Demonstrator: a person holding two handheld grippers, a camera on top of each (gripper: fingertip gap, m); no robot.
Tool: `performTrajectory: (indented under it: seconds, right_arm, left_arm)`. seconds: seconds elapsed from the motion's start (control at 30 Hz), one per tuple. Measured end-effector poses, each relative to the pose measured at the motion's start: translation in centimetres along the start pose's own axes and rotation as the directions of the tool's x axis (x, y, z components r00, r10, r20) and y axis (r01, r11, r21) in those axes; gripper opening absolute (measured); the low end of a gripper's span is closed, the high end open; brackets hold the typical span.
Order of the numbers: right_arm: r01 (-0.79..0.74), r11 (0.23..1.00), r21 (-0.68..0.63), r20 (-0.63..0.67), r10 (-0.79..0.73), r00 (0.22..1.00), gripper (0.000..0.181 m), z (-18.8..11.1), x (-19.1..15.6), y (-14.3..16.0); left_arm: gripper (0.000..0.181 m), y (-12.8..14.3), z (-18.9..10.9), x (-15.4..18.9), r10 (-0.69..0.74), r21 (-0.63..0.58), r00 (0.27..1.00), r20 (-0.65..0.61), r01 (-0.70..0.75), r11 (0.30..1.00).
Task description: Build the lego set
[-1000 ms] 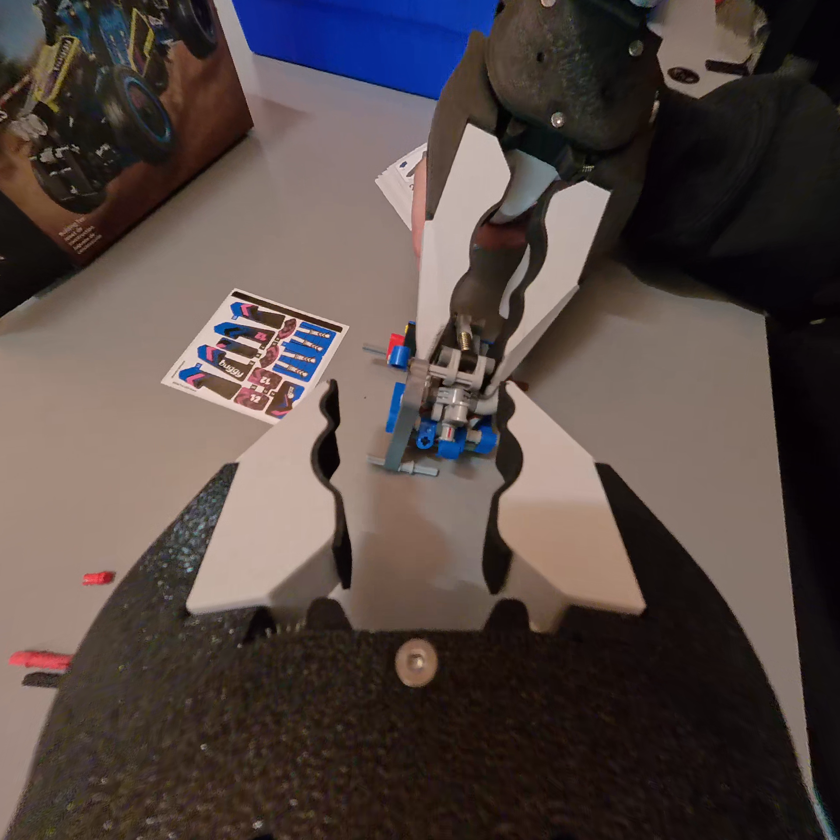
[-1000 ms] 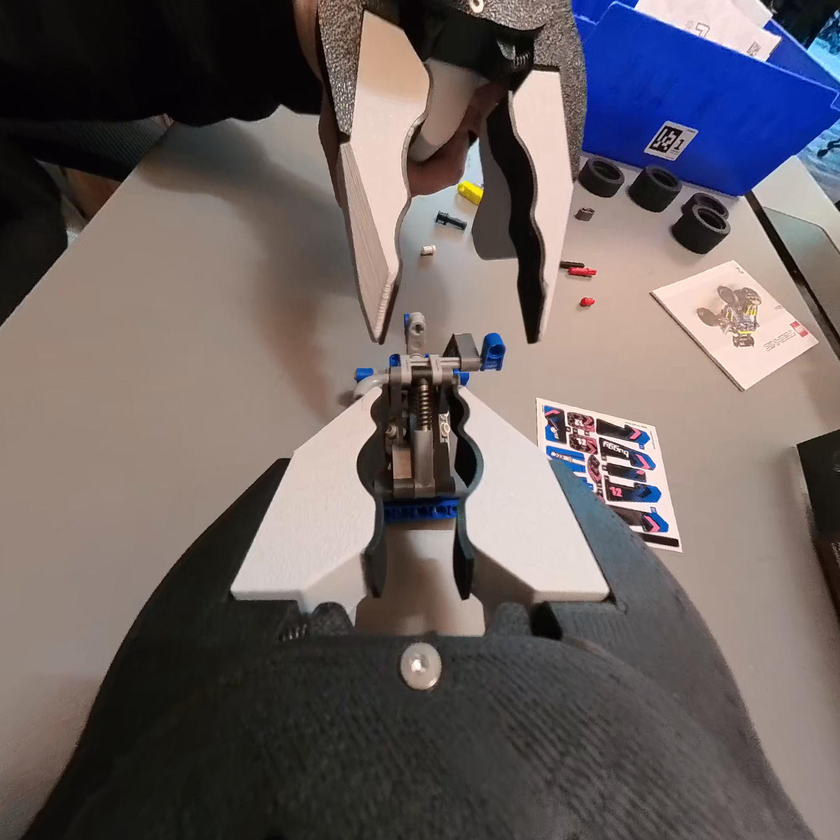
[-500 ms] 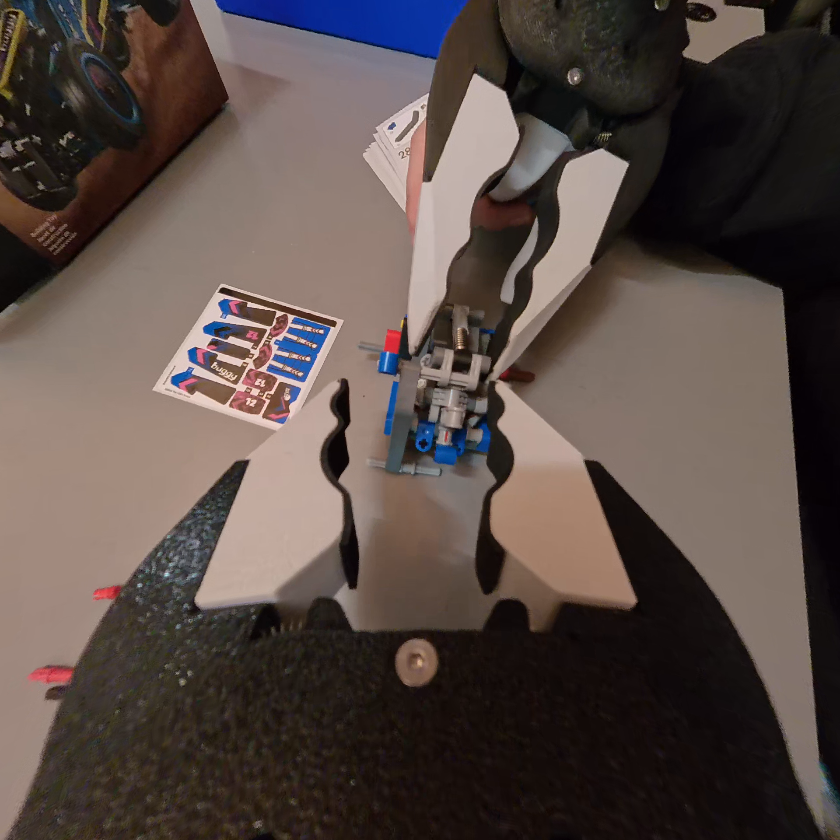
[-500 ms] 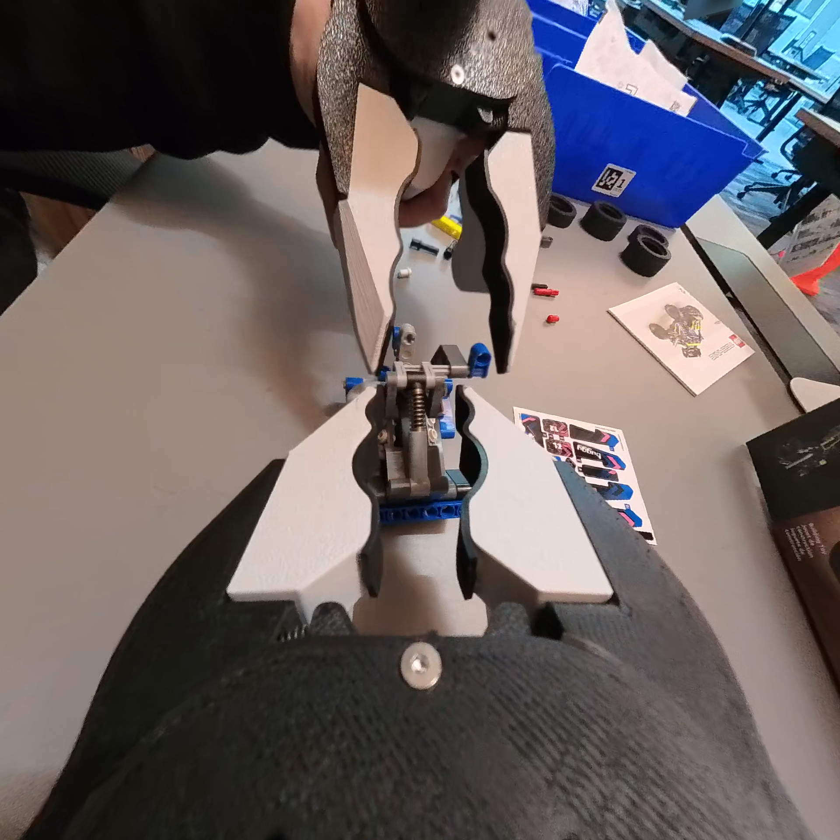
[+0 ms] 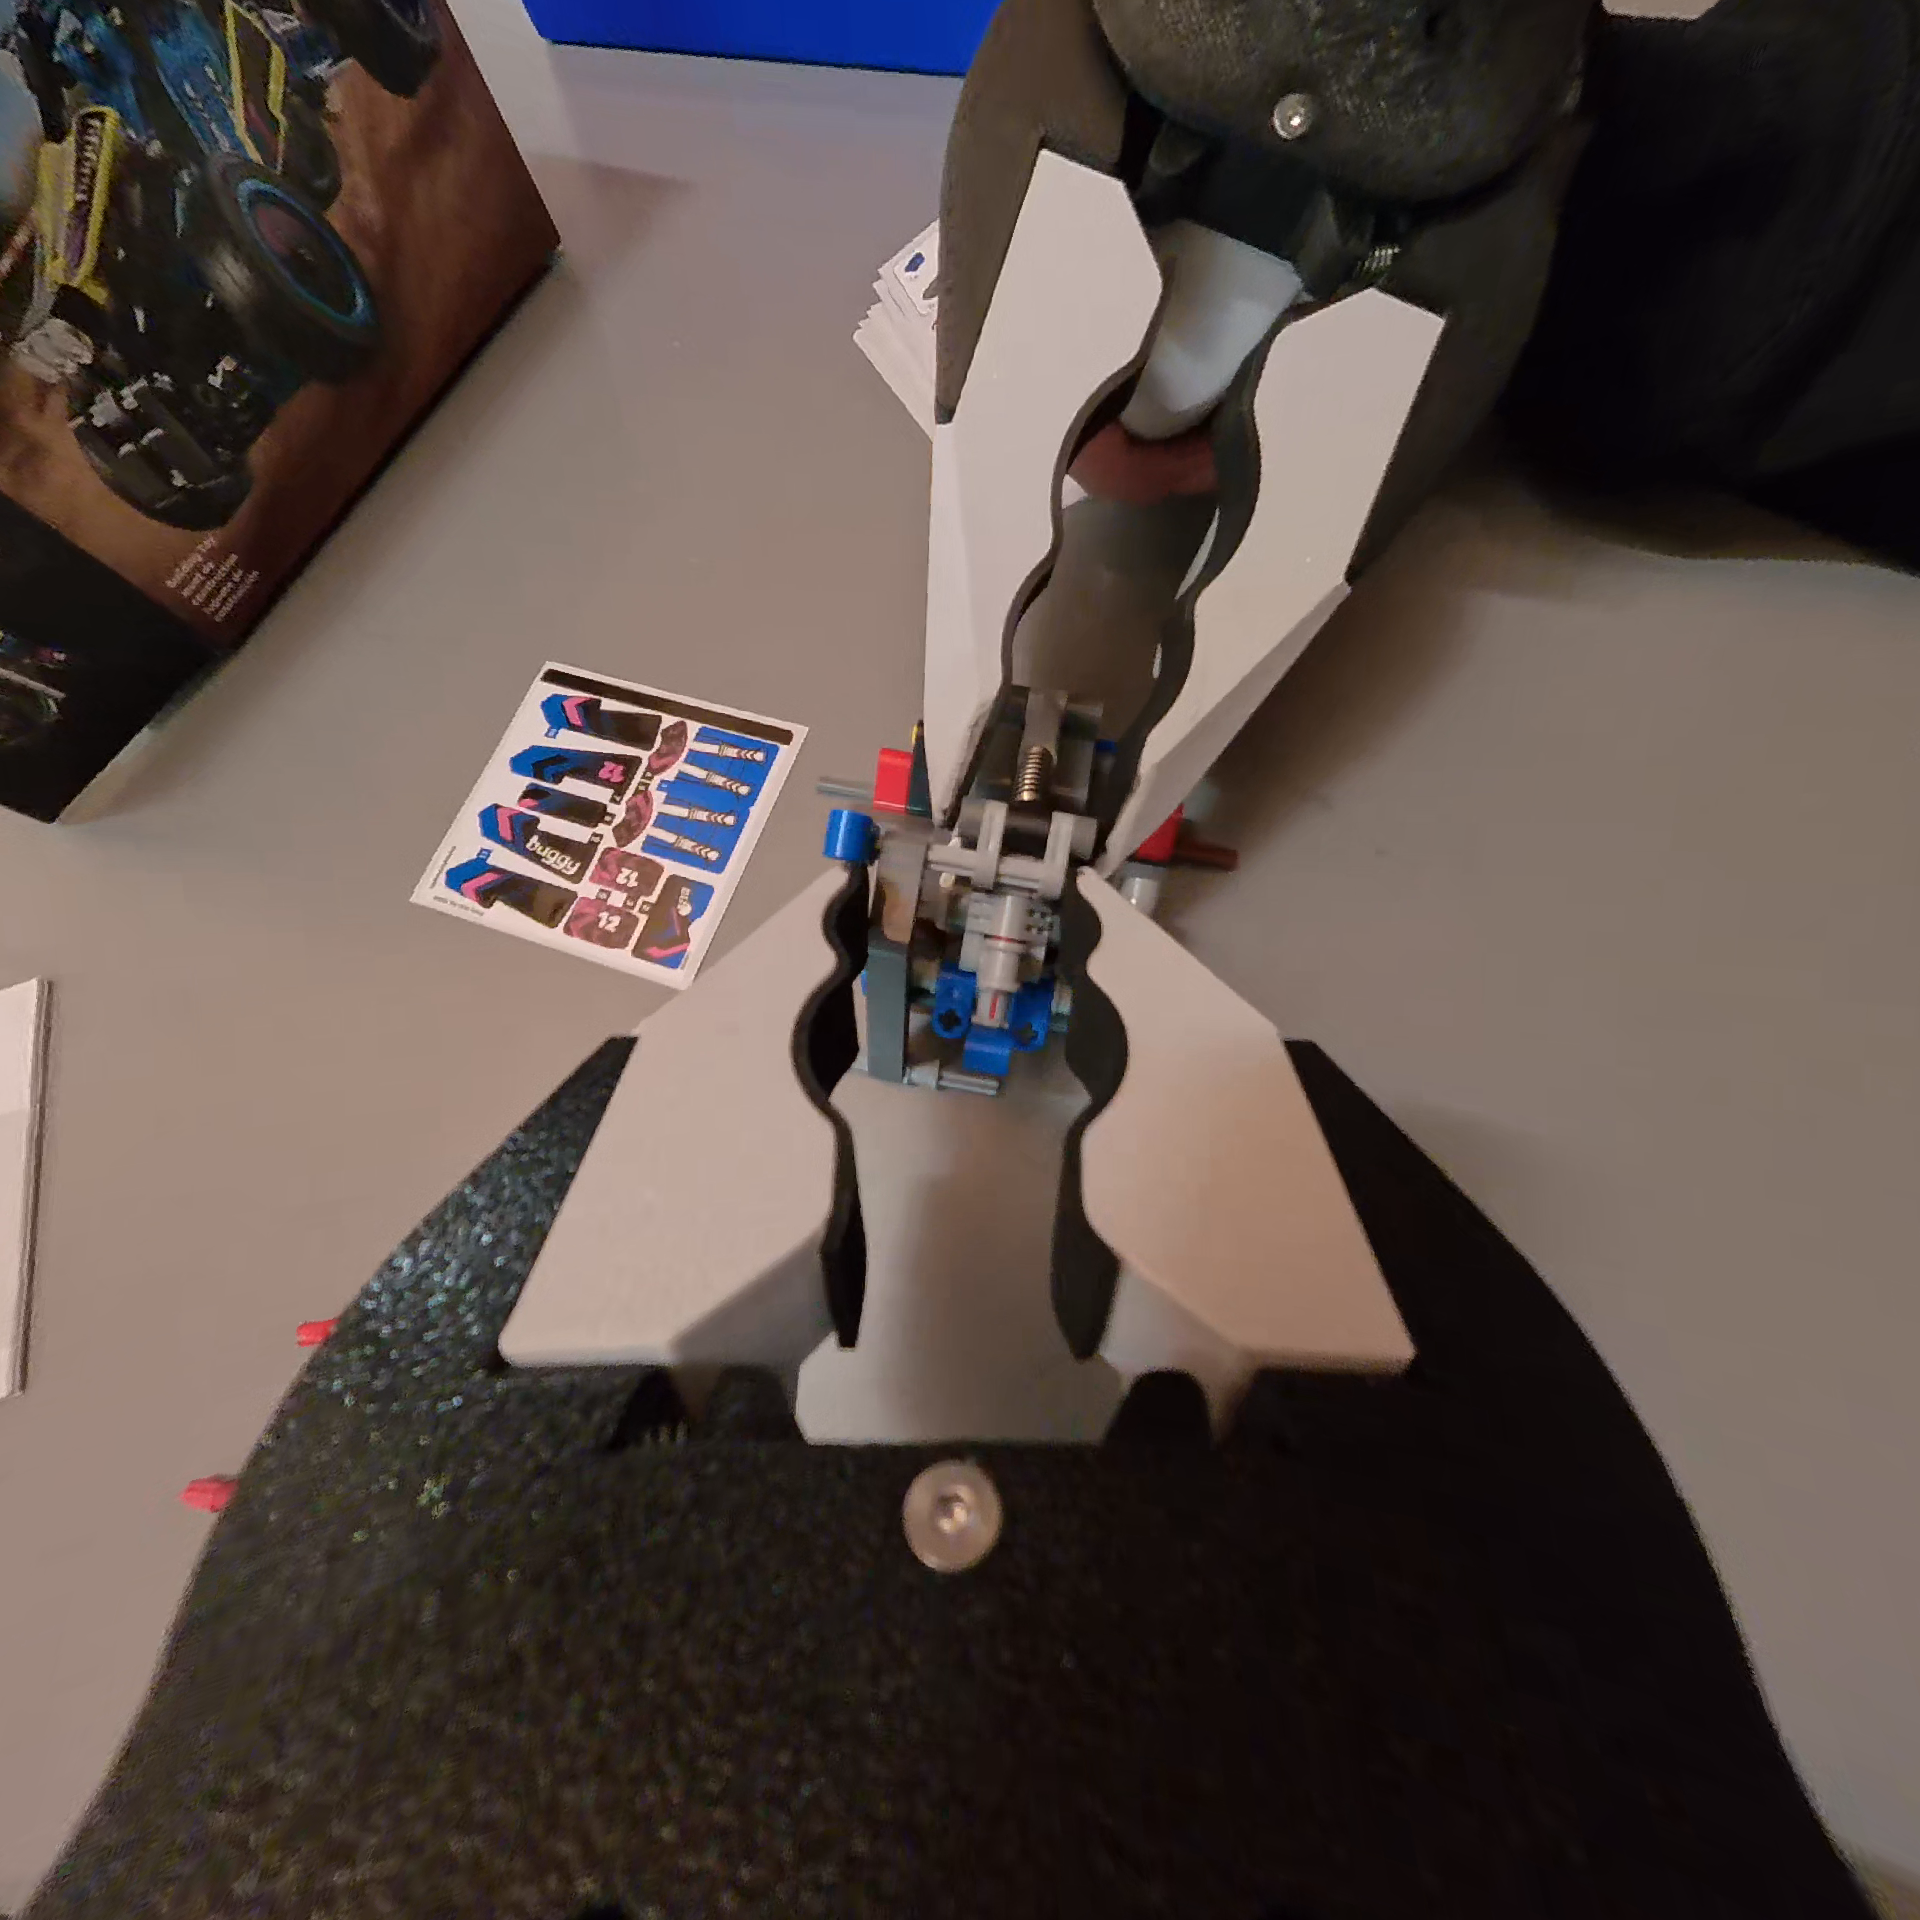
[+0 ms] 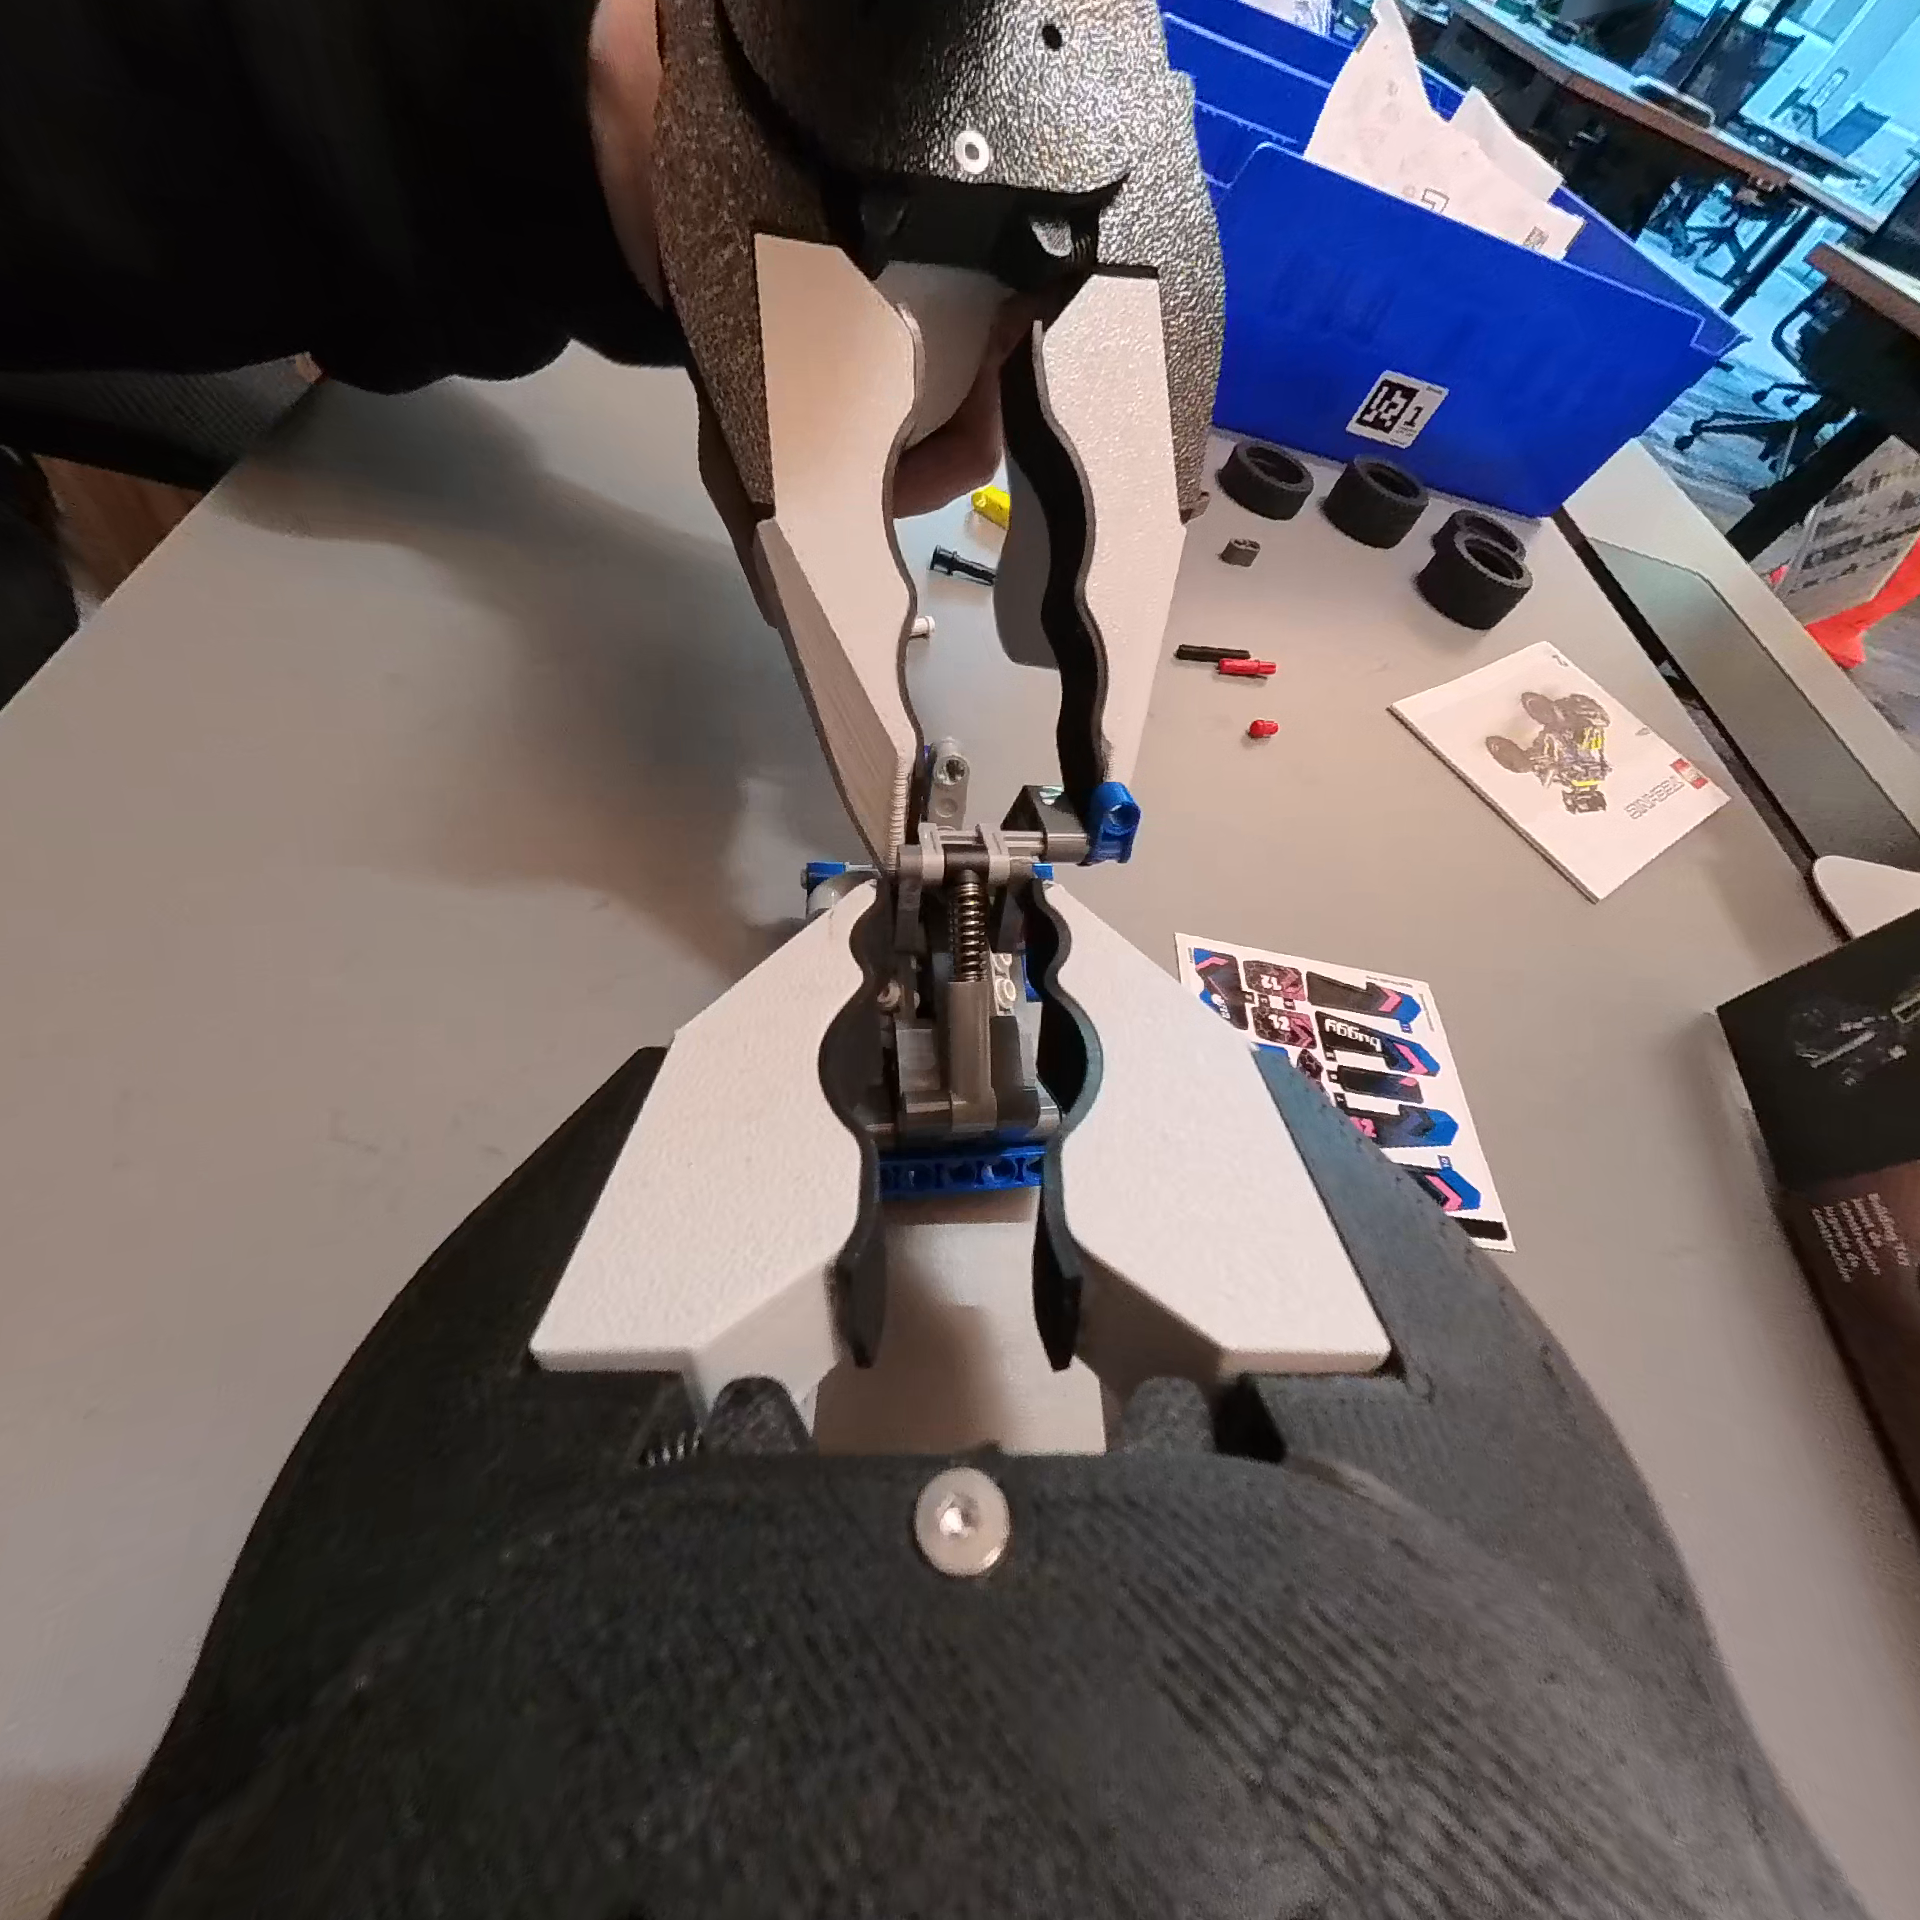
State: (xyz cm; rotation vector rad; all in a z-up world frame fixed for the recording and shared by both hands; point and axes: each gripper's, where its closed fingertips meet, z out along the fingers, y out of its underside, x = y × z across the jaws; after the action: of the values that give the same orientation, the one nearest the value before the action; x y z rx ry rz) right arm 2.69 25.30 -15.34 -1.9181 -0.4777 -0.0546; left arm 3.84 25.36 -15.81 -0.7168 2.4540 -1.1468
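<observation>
A small grey and blue lego assembly [image 6: 961,1049] with a metal spring stands on the grey table [image 6: 364,831]. My right gripper [image 6: 954,899] is shut on its sides. My left gripper [image 6: 992,831] reaches in from the opposite side, with its tips at the assembly's grey cross piece and blue connector. In the left wrist view, my left gripper [image 5: 964,883] has closed on the near end of the assembly [image 5: 987,935], with both pads against its sides. My right gripper [image 5: 1029,831] holds the far end.
A sticker sheet [image 6: 1351,1070] lies right of the assembly. Behind it are a booklet [image 6: 1558,758], several black tyres [image 6: 1377,499], loose red pins [image 6: 1247,667] and a blue bin [image 6: 1455,291]. The set's box [image 5: 208,260] stands far left. A black sleeve [image 5: 1714,312] is at right. Left and right tips are no more than a few centimetres apart.
My left gripper has moved forward around the assembly and its fingers have narrowed onto it. My right gripper stays shut on the assembly.
</observation>
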Motion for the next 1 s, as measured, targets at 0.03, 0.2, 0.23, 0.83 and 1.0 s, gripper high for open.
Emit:
performTrajectory:
  seconds: [0.03,0.2,0.23,0.83,1.0]
  right_arm:
    - [-0.003,1.000,0.002,0.002,0.003,1.000,0.023,0.0,0.0,0.0]
    - [-0.021,1.000,0.007,0.013,0.020,1.000,0.025,-0.1,0.1,0.0]
    - [-0.021,1.000,0.009,-0.008,0.021,1.000,0.033,-0.1,0.5,0.0]
    - [-0.035,0.999,0.028,0.125,0.032,0.992,0.047,0.4,0.5,-0.6]
    - [-0.037,0.999,0.028,0.118,0.033,0.992,0.047,0.3,0.5,-0.5]
  left_arm:
    - [0.033,0.0,0.0,0.0,0.009,0.002,1.000,0.003,-0.009,1.000]
    - [0.033,-0.1,0.0,0.1,0.001,0.026,1.000,-0.017,0.000,1.000]
    - [0.033,0.0,0.0,0.1,0.006,0.025,1.000,-0.020,-0.005,1.000]
    - [0.033,-0.1,-0.1,0.5,0.102,0.036,0.994,-0.047,-0.100,0.994]
    - [0.034,-0.2,-0.8,0.3,0.094,0.042,0.995,-0.044,-0.092,0.995]
